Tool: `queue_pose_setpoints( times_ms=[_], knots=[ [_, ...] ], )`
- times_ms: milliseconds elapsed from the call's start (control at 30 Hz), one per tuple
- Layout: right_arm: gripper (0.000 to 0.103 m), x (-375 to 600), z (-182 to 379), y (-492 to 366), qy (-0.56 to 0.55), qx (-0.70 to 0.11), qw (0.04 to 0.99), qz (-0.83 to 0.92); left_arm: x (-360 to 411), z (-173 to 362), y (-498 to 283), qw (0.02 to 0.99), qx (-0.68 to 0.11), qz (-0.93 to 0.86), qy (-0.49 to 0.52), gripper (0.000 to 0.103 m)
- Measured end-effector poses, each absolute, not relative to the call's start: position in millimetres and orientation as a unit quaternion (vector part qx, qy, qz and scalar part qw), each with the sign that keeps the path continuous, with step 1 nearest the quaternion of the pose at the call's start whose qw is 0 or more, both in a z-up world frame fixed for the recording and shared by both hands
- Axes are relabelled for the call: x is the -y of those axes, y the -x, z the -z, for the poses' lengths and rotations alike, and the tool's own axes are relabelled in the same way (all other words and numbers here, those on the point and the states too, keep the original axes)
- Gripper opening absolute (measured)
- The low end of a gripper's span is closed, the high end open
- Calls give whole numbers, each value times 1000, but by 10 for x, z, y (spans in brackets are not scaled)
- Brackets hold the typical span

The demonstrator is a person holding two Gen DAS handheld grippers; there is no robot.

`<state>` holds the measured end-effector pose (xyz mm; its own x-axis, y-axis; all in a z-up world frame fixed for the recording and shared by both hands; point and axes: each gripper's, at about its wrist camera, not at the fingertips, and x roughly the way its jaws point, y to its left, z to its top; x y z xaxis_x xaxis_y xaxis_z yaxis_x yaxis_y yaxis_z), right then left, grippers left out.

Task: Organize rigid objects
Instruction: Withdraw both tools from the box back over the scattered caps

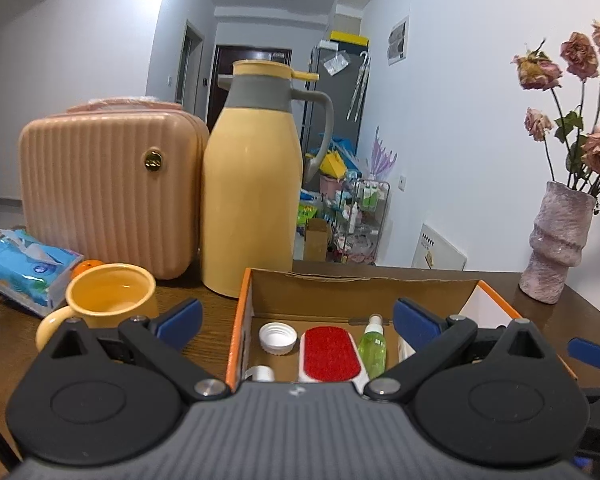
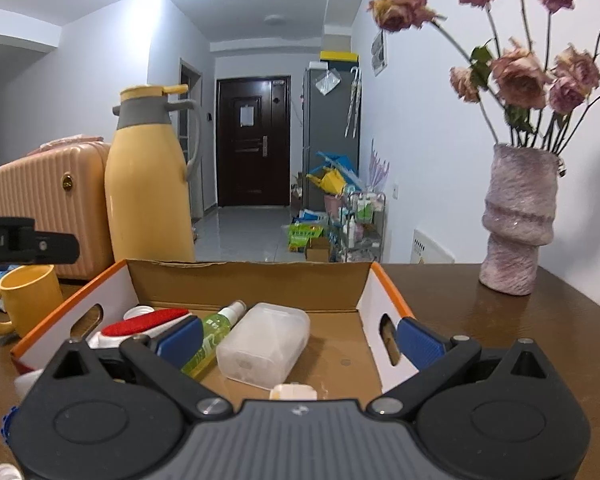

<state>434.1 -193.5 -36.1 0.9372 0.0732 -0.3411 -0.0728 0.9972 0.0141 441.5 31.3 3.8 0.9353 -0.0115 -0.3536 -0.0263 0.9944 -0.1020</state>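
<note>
An open cardboard box (image 1: 260, 284) (image 2: 248, 280) with orange-edged white sides sits on the brown table. Inside lie a red-padded white brush (image 1: 330, 354) (image 2: 140, 322), a green spray bottle (image 1: 373, 346) (image 2: 216, 330), a white cap (image 1: 277, 337), a translucent plastic case (image 2: 264, 344) and a small cream item (image 2: 294, 392). My left gripper (image 1: 296, 320) hovers open over the box's left wall, nothing between its fingers. My right gripper (image 2: 300, 340) stands open above the box's near side, around the case without gripping it.
A yellow mug (image 1: 108, 300) (image 2: 24, 300), a tall yellow thermos jug (image 1: 252, 200) (image 2: 148, 192), a peach ribbed case (image 1: 108, 184) and a blue tissue pack (image 1: 28, 268) stand left of the box. A pink vase of dried roses (image 1: 556, 240) (image 2: 516, 220) stands at the right.
</note>
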Motion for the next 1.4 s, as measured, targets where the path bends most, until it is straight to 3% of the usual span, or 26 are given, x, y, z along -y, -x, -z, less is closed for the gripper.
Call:
queue_pose_setpoints(
  times_ms=[733, 1400],
  knots=[
    [103, 1995, 534, -3306, 26, -157, 986, -52, -457, 161, -3467, 983, -180, -12, 33, 103],
    [103, 2288, 664, -2825, 5, -172, 985, 3, -549, 370, -3060, 975, -221, -1, 41, 103]
  ],
)
